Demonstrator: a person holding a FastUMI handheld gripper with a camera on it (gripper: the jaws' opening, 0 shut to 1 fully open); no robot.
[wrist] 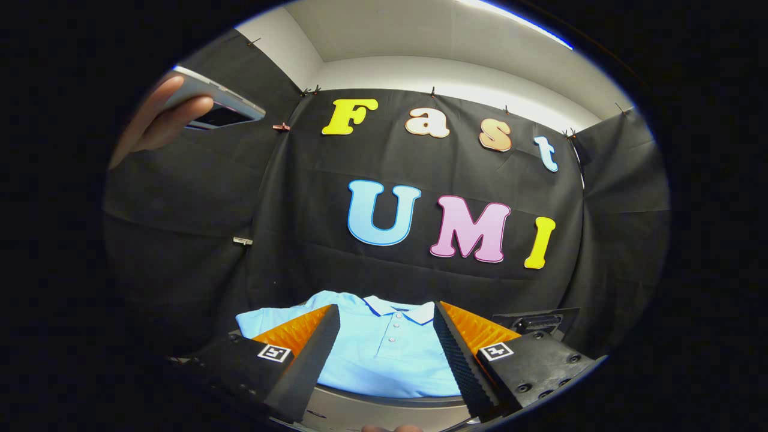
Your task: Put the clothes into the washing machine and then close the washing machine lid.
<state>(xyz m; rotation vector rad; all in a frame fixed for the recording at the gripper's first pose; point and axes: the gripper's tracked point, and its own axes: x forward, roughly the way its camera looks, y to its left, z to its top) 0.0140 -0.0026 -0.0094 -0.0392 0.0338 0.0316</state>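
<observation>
Gripper [387, 354] fingers stand spread, holding nothing. The light blue polo shirt [384, 354] lies flat at lower centre, between and just beyond them, on what may be the washing machine top [384, 411]. A hand [159, 117] holds a phone [219, 105] at upper left. Recommended: descend, gather a thick fold near the placket, close firmly.

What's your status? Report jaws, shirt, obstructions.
Gripper jaws open, holding nothing. Blue polo shirt lying flat just ahead, between them. Hand holding a device, well clear.
</observation>
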